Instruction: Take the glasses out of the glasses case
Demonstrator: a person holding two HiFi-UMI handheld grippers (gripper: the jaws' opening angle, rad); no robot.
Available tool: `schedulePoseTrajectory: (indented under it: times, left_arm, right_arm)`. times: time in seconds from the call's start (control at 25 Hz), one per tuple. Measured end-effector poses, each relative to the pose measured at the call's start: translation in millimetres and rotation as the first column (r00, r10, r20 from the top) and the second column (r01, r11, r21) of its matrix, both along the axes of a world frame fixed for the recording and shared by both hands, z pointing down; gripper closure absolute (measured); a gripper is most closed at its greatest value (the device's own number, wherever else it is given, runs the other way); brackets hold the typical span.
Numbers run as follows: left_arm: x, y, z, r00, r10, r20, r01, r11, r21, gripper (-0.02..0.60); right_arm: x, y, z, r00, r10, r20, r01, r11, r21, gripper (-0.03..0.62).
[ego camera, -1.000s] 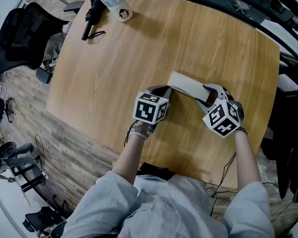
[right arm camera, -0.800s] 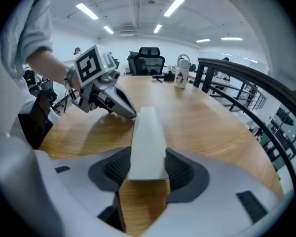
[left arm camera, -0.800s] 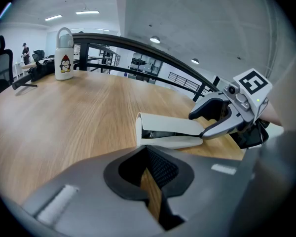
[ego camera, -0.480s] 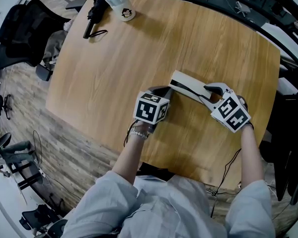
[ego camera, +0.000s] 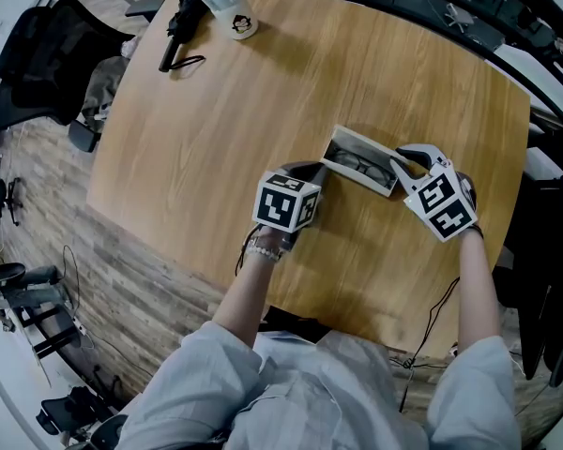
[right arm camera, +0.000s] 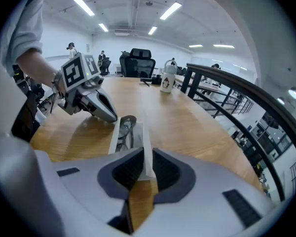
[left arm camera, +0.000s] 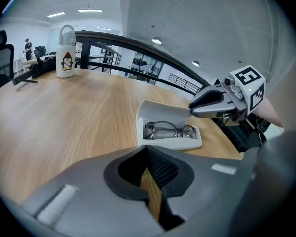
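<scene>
A white glasses case (ego camera: 351, 175) lies open on the wooden table, with dark-rimmed glasses (ego camera: 358, 165) inside. In the left gripper view the glasses (left arm camera: 170, 130) rest in the base and the lid (left arm camera: 160, 110) stands up behind them. My right gripper (ego camera: 401, 162) is at the case's right end. Its jaws have just been closing, and the thin white lid (right arm camera: 145, 147) sits pinched between them at my right gripper (right arm camera: 147, 154). My left gripper (ego camera: 314, 170) rests against the case's left end. In its own view my left gripper (left arm camera: 147, 149) is shut with nothing between its jaws.
A white bottle with a penguin print (ego camera: 223, 3) and a black device with a strap (ego camera: 174, 26) sit at the table's far left corner. A black office chair (ego camera: 47, 59) stands beyond the left edge. Dark chairs and railings line the right side.
The case was closed and now stands open, with the glasses showing. My right gripper moved right and slightly up, and its jaws narrowed onto the lid. The left gripper stayed put.
</scene>
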State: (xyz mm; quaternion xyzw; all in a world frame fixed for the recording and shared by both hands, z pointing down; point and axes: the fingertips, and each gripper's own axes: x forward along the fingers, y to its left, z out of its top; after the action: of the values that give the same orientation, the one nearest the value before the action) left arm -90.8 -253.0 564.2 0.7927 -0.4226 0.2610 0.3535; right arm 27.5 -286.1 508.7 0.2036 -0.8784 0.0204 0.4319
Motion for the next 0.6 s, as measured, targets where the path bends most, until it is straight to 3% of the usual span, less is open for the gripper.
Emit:
schedulePoseTrajectory:
  times: [0.12, 0.28, 0.44, 0.6]
  left_arm:
    - [0, 0, 0, 1.0, -0.004, -0.01, 0.004, 1.0, -0.003, 0.577]
    - [1, 0, 0, 1.0, 0.001, -0.01, -0.001, 1.0, -0.002, 0.577]
    - [4, 1, 0, 1.0, 0.028, 0.003, -0.028, 1.0, 0.001, 0.577]
    - [5, 1, 0, 0.999, 0.045, -0.007, -0.045, 0.999, -0.003, 0.577]
  right_arm:
    - [6, -4, -4, 0.999, 0.009, -0.046, -0.007, 1.0, 0.028, 0.521]
    - [-5, 0, -20, 1.0, -0.002, -0.021, 0.003, 0.999, 0.048, 0.511]
    - [-34, 14, -25, 0.998, -0.06, 0.03, 0.059, 0.998, 0.01, 0.511]
    - [-53, 26, -10, 0.989, -0.146, -0.027, 0.145, 0.989, -0.013, 0.511]
